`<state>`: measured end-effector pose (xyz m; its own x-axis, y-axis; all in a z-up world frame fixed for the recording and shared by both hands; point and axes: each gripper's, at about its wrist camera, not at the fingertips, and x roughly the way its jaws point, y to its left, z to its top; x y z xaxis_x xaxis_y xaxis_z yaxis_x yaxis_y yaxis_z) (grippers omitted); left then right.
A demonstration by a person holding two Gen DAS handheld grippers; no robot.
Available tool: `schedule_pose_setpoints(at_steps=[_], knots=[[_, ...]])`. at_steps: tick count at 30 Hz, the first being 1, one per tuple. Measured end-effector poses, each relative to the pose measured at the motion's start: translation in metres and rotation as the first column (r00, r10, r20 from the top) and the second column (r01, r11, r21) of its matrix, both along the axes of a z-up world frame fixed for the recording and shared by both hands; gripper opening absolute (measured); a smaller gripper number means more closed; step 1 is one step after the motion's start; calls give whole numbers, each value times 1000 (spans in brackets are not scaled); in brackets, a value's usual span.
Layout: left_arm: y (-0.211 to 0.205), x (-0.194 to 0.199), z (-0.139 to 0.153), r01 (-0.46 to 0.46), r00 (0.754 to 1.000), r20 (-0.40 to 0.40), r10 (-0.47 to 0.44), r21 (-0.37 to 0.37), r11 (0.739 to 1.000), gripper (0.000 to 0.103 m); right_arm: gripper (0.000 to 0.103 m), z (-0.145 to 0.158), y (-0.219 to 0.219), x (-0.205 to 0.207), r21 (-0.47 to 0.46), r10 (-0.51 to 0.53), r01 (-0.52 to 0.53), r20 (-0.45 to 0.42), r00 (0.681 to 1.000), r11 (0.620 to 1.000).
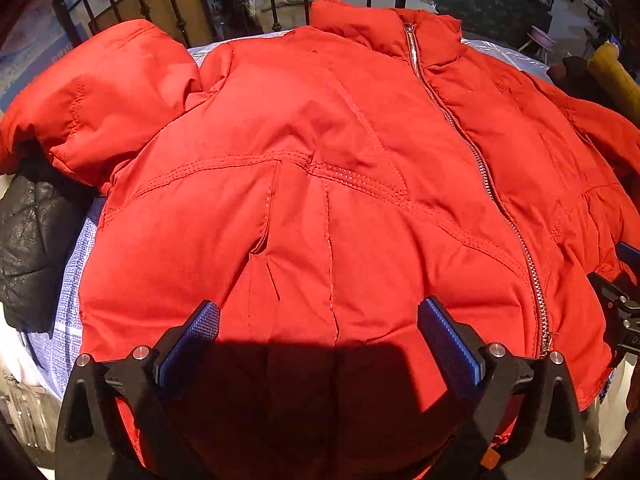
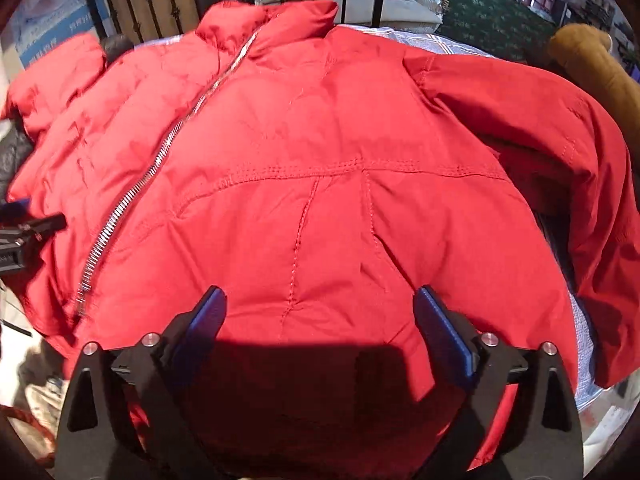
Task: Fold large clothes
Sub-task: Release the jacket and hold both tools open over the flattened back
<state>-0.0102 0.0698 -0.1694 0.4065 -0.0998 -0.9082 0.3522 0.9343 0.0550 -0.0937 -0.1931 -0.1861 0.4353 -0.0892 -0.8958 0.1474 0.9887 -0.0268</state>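
A red padded jacket (image 1: 320, 140) lies front-up and zipped on a light blue-white cloth, collar at the far end; it also fills the right wrist view (image 2: 328, 140). Its silver zipper (image 1: 472, 148) runs down the middle and shows again in the right wrist view (image 2: 160, 160). One sleeve (image 1: 100, 92) lies out to the left, the other (image 2: 540, 128) to the right. My left gripper (image 1: 320, 320) is open over the jacket's left lower front, holding nothing. My right gripper (image 2: 320, 312) is open over the right lower front, holding nothing.
A black jacket (image 1: 32, 232) lies at the left edge under the red sleeve. A black iron bed rail (image 1: 168, 4) stands behind the collar. A brown plush thing (image 2: 592, 64) is at the far right. The patterned cloth (image 1: 68, 280) shows at the jacket's edges.
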Motion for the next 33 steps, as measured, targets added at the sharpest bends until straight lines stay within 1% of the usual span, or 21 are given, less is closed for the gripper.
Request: schedule_pose_setpoints(at_steps=[4,7,9,13,16,20,21,23,25,26,28,29,31,33], knots=[[-6,10,-3,-8,999,-37,9,30,1000,99,98,-5,3,6,-22,-23,22,-16,1000,999],[-6,15,-4,-22,998,-51,24,40,999,99,98,-6,3,8,-28,-28,28,-4,1000,999],[-7,14,-6,-25,999,-35,27,46,999,99,98,-9,3,9,-21,-29,29,-5,1000,999],[-9,5,-8,-34,999,25,32,51,998,99,98,-8,5,5,-26,-43,43,-9,999,999],[-9,2,-6,-37,999,27,35,61,997,99,98,-7,5,5,-21,-59,59,-6,998,998],[-11,2,1,-51,999,-6,51,88,995,98,98,0,0,-2,31,-94,92,51,994,995],[-11,1,5,-56,998,-8,57,92,994,97,98,5,-2,-4,60,-105,101,63,993,993],[-12,0,15,-59,998,2,59,95,994,97,98,20,-9,-11,161,-142,125,98,985,979],[-11,-5,30,-51,999,23,49,71,996,97,98,40,-20,-19,244,-182,141,153,971,959],[-11,-7,40,-44,999,32,43,42,998,97,98,53,-27,-24,278,-206,148,194,959,949],[-12,-8,55,-28,998,51,28,-4,1000,97,98,73,-41,-35,296,-264,182,265,928,938],[-14,-7,61,-16,998,60,17,-12,1000,97,98,81,-50,-39,296,-294,208,288,911,932],[-22,-3,65,-4,997,73,3,5,1000,97,98,91,-76,-49,319,-374,276,305,876,906],[-26,-1,67,4,997,83,-4,12,1000,97,97,92,-104,-62,359,-455,343,299,839,868]])
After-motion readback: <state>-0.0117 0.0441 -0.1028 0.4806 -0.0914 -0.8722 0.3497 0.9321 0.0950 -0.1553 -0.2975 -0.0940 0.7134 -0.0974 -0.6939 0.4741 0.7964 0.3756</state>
